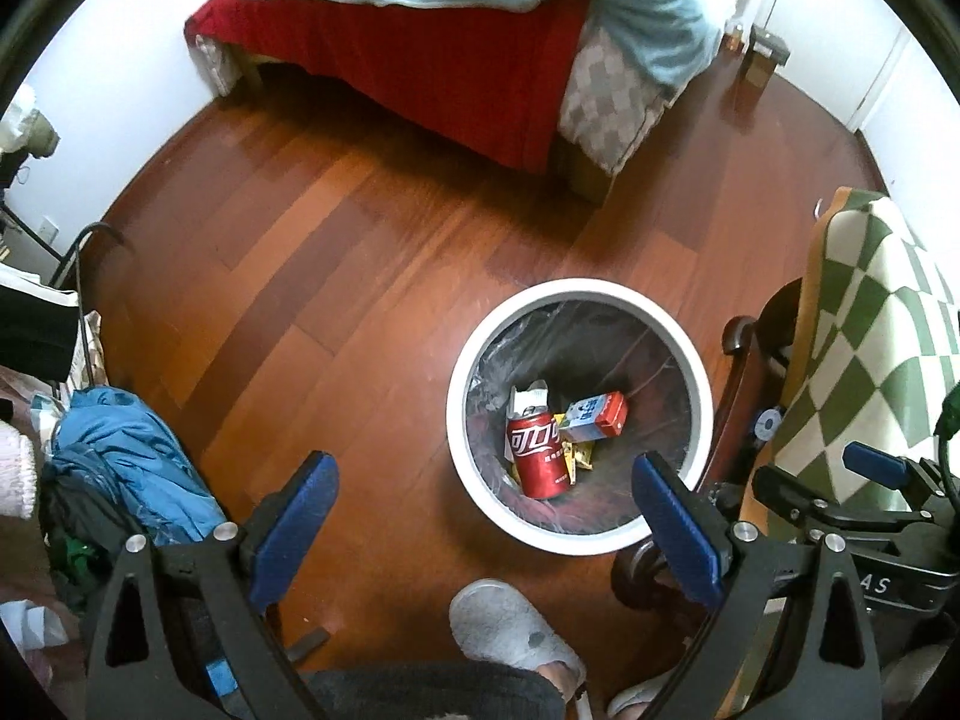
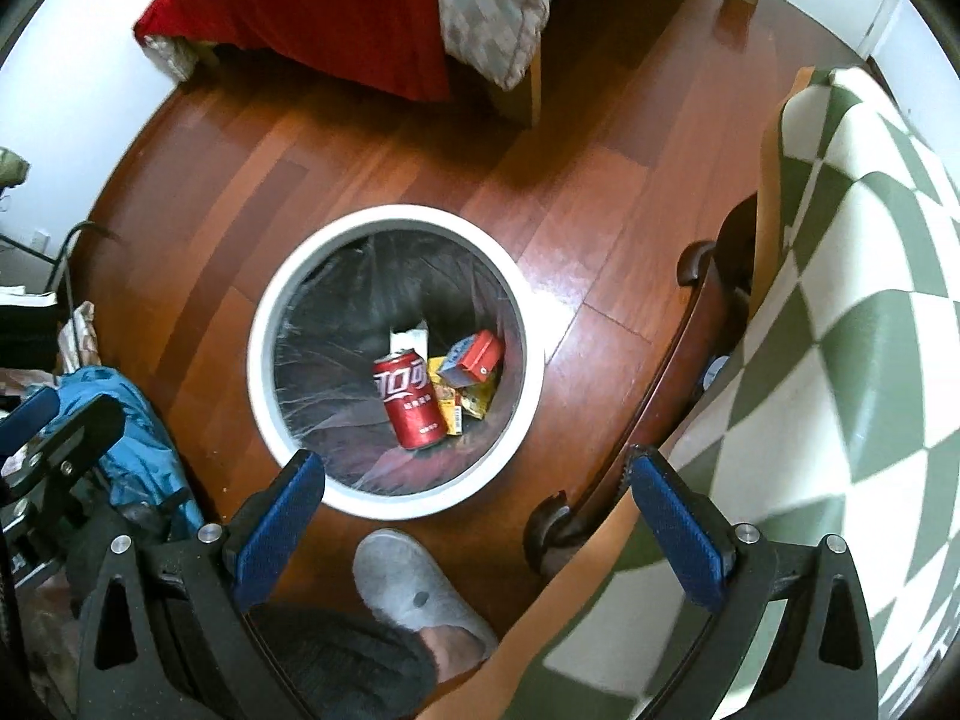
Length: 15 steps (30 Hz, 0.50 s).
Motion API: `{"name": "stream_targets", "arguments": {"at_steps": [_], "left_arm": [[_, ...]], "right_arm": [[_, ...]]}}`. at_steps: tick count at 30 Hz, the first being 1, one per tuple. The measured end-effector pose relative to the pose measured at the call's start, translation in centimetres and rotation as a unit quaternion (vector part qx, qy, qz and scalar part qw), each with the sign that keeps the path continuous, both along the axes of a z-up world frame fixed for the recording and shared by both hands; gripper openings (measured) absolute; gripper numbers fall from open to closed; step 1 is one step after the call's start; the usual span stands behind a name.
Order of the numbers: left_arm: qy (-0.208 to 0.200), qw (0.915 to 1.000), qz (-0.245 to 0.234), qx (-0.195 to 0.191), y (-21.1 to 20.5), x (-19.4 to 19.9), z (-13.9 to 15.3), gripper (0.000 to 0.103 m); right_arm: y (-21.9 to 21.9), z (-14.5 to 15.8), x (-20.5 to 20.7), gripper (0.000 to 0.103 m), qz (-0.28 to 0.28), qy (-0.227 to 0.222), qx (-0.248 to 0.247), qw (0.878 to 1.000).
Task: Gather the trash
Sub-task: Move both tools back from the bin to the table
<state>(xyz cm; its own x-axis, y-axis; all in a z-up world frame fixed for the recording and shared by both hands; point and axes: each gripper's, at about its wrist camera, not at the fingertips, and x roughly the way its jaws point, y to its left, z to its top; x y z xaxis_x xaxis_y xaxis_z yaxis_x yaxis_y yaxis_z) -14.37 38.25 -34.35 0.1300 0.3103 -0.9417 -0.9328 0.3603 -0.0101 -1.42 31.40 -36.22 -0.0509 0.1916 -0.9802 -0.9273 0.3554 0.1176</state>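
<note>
Bin point(image 2: 264, 360), on floor: we list can point(image 2: 411, 402), carton point(image 2: 477, 357), wrappers; light, dentable, can slick, best gripped mid-body. Left tool point(image 1: 486, 516), right tool point(image 2: 477, 519): wide open, empty.

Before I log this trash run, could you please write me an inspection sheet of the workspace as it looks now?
Surface: wooden floor, no loose trash seen on it.
Job's things: white bin with a clear liner; inside lie a red can, a red and blue carton, yellow wrappers and a white scrap.
Clutter: blue clothes heap by the left tool.
Grippers: left tool open and empty; right tool open and empty, both above the bin.
Cables: thin dark wires at the far left wall.
Surroundings: bed with a red cover, green checked blanket over a chair, grey slipper.
</note>
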Motion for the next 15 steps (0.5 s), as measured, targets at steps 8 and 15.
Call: {"name": "stream_targets", "arguments": {"at_steps": [8,15], "left_arm": [[-0.014,0.9994,-0.008,0.032,-3.4,-1.0,5.4,0.100],[-0.032,0.9974,-0.011,0.064,-6.8,-1.5,10.1,0.100]], "right_arm": [[-3.9,7.1,-0.4,0.103,0.003,0.001,0.054,0.999],[-7.7,12.8,-0.6,0.103,0.001,-0.005,0.100,0.995]]}}
